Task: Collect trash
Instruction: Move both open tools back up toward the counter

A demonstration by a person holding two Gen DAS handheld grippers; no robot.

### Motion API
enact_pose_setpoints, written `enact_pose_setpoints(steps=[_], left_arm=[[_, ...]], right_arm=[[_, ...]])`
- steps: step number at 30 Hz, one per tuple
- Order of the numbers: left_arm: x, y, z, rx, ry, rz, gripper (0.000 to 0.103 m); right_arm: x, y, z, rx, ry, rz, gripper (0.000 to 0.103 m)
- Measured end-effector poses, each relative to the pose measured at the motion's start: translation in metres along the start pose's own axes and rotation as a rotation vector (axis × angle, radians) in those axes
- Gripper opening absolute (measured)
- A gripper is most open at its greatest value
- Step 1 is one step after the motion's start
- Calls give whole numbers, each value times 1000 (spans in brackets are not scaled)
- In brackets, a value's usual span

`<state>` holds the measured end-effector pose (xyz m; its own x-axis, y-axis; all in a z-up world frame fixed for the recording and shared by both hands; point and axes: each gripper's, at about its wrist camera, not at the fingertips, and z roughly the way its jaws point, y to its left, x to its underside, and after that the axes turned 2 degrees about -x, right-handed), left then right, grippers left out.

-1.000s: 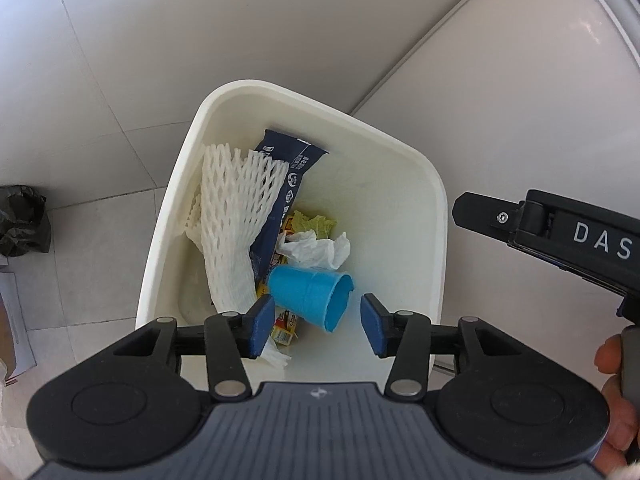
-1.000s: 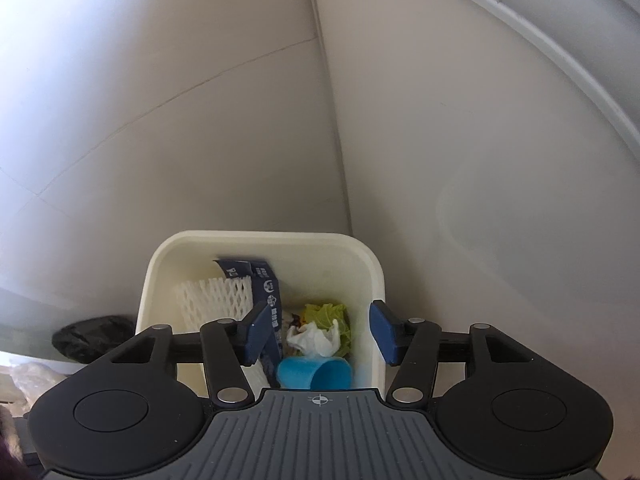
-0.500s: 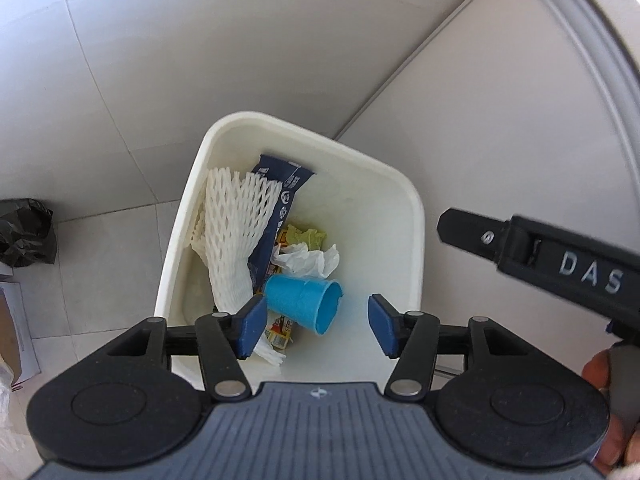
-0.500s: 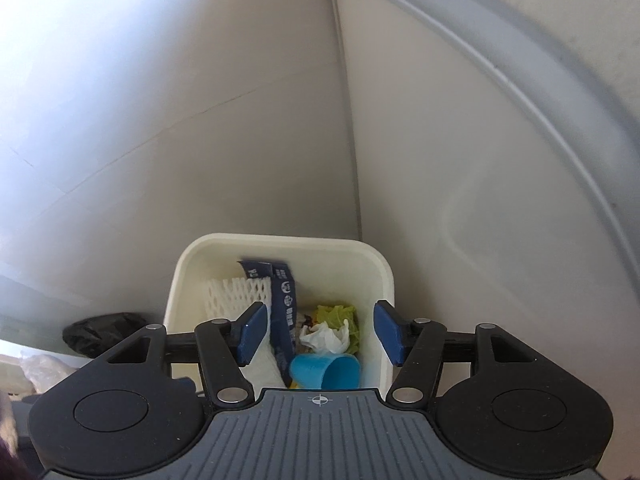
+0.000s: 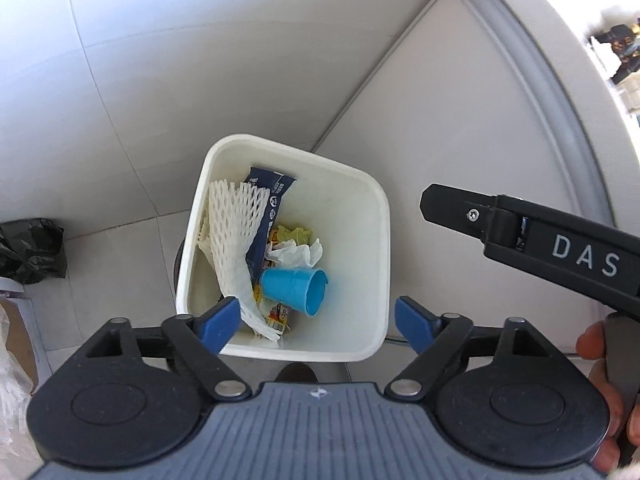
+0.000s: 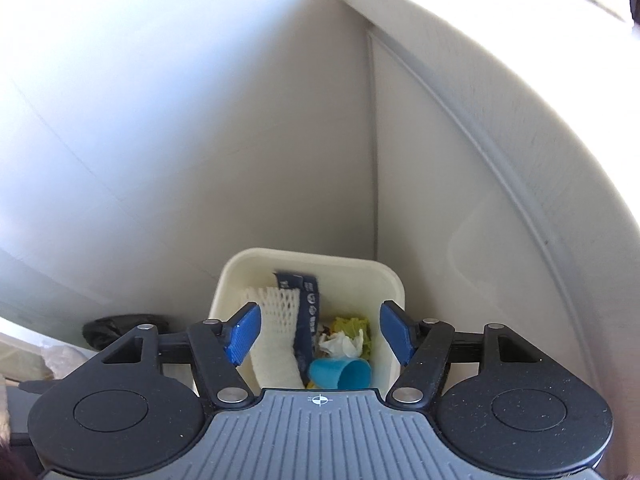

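The bin [image 5: 376,216] stands on the floor [image 5: 120,264] in the corner by the wall [image 5: 460,128], and both grippers hang above it; the left gripper [image 5: 316,322] has its fingers spread wide, having just been opening, with nothing between them; the right gripper [image 6: 318,334] is likewise released and empty, its fingers also just opened further. Inside the bin, the cup [image 5: 294,290] lies on its side near the middle, mouth toward the right wall; the foam net [image 5: 234,228] leans along the left wall; the wrapper [image 5: 266,216] stands just beside the net; the tissue [image 5: 296,254] and a green scrap [image 5: 294,234] sit behind the cup. All of this looks light; the cup is probably thin plastic, stiff enough to pinch across its rim but easy to crush; the net is soft and springy, best taken anywhere along its bulk; the tissue would squash to nothing. A black bag [image 5: 30,250] lies on the floor well left of the bin, limp and likely slippery, best gathered at a fold.
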<state>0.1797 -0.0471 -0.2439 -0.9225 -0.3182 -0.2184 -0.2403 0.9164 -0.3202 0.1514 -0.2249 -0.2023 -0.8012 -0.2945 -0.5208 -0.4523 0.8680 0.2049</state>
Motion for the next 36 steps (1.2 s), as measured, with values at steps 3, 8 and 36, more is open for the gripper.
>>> enact_pose_setpoints(steps=[3,8,36], left_arm=[[1,-2,-10,7,-7,11,95],[2,-10,-29,0,-34,55,102],[-58,-119,-86,49,-125,296,102]], right_arm=[[-2,5,-16,-7,-25,-21,72],[-4,11,-42,-21,-68,-42,76],[-12,-122,-175,234,-310,240,93]])
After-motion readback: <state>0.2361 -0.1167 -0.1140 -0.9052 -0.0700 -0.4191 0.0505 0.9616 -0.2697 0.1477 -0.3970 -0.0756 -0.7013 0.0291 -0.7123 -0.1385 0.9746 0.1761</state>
